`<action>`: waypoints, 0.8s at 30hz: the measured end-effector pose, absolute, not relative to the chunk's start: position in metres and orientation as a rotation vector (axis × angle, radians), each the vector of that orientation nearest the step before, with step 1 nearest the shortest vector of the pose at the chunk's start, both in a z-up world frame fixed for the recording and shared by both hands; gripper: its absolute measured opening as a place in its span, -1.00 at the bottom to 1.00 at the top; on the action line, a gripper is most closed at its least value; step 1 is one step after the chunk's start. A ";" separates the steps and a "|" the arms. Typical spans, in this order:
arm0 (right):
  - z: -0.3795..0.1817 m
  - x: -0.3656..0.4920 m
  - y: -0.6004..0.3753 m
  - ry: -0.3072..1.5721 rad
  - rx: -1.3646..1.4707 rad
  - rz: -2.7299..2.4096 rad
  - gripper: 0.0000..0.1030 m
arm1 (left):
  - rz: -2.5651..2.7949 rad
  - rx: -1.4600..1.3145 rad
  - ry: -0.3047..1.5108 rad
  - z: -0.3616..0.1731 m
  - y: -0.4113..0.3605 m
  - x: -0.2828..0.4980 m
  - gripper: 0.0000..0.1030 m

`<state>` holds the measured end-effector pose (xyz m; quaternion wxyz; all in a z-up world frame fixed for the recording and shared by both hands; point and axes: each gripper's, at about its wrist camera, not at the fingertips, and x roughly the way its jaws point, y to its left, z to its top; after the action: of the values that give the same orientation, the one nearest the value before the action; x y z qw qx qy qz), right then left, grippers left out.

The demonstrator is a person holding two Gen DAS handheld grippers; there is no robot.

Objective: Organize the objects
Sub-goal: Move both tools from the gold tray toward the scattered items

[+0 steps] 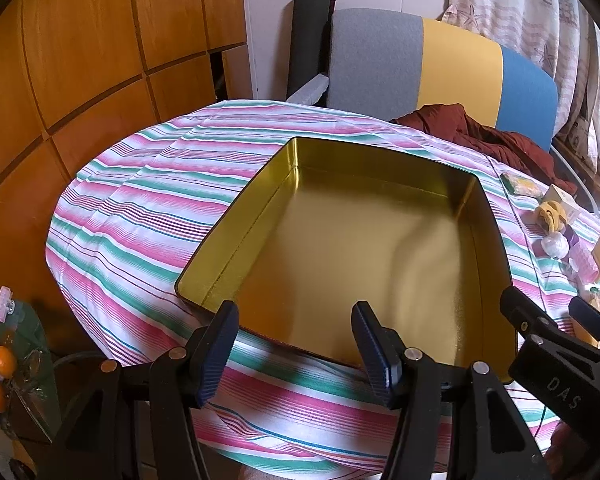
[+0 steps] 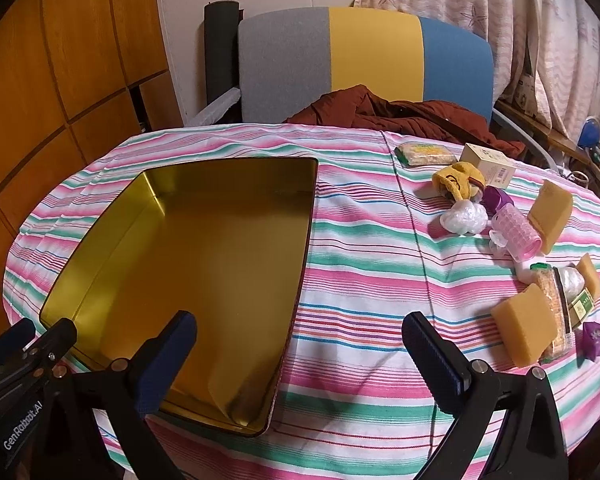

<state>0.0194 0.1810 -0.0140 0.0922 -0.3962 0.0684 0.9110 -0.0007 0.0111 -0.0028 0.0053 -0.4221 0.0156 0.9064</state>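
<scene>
An empty gold tin box (image 1: 352, 240) (image 2: 196, 264) lies on the striped tablecloth. My left gripper (image 1: 296, 340) hovers open over the tin's near rim with nothing between its fingers. My right gripper (image 2: 300, 352) stands wide open above the tin's near right corner and the cloth, also holding nothing. Right of the tin lie loose items: yellow sponges (image 2: 520, 332), a pink hair roller (image 2: 520, 236), a crumpled white bag (image 2: 462, 218), a yellow cloth item (image 2: 458, 180), a cream box (image 2: 488, 164) and snack packets (image 2: 424, 154).
The round table (image 2: 360, 288) has a seam line running down its cloth. A grey, yellow and blue chair (image 2: 364, 60) with a dark red garment (image 2: 400, 114) stands behind it. Wooden cabinets (image 1: 80, 60) fill the left. A small purple packet (image 2: 594, 338) lies near the right edge.
</scene>
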 end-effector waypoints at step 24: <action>-0.011 0.057 0.228 0.231 -1.092 2.817 1.00 | 2.658 -1.285 0.042 -0.010 0.045 0.015 0.16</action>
<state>0.0572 0.2282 -0.0107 0.0558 -0.3599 0.0762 0.9282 0.0148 0.0448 -0.0102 0.0944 -0.4332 0.0142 0.8962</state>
